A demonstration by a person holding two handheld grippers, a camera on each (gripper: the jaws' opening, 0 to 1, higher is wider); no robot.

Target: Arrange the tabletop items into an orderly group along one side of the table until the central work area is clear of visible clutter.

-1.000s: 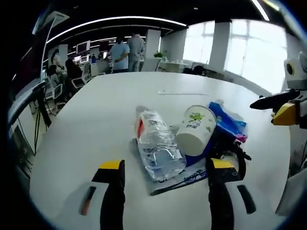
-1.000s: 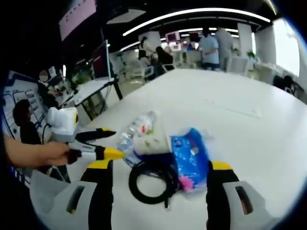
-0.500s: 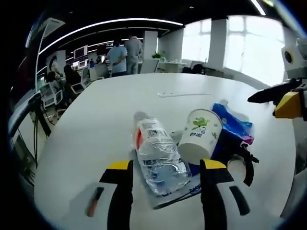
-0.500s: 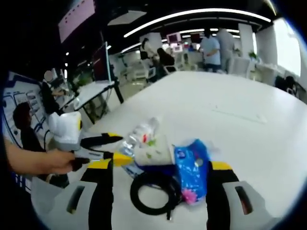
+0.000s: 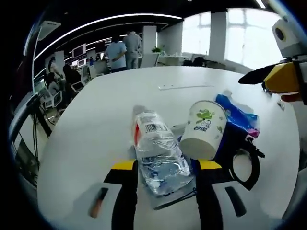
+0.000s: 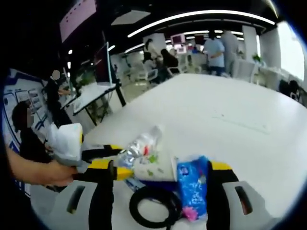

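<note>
- On the white table (image 5: pixel 96 120), a small clutter of items lies bunched together in the left gripper view: a clear plastic bottle (image 5: pixel 156 153), a paper cup (image 5: pixel 205 129), a blue packet (image 5: pixel 236 115) and a black cable coil (image 5: pixel 245 165).
- The clear plastic bottle lies on its side (red-and-white label toward the far end), resting on a flat grey sheet (image 5: pixel 175 194) that pokes out beneath it.
- The paper cup, white with a green print, is tipped over with its base toward the camera, touching the bottle's right side and lying partly over the blue packet.
- The left gripper (image 5: pixel 165 184) has its yellow-tipped jaws standing fairly narrow on either side of the bottle's near end; whether they actually press on it cannot be told.
- The right gripper (image 5: pixel 268 79) enters from the right of that view, held above the table and apart from the items.
- From the right gripper view the same group sits between that gripper's (image 6: pixel 160 175) wide-set jaws, with nothing held: bottle (image 6: pixel 139 143), cup (image 6: pixel 153 167), packet (image 6: pixel 192 187), coil (image 6: pixel 153 208).
- The left gripper (image 6: pixel 103 163) shows at the left of this view, held by a hand (image 6: pixel 43 172), its yellow tip next to the bottle.
- People stand and sit at desks far behind the table.
</note>
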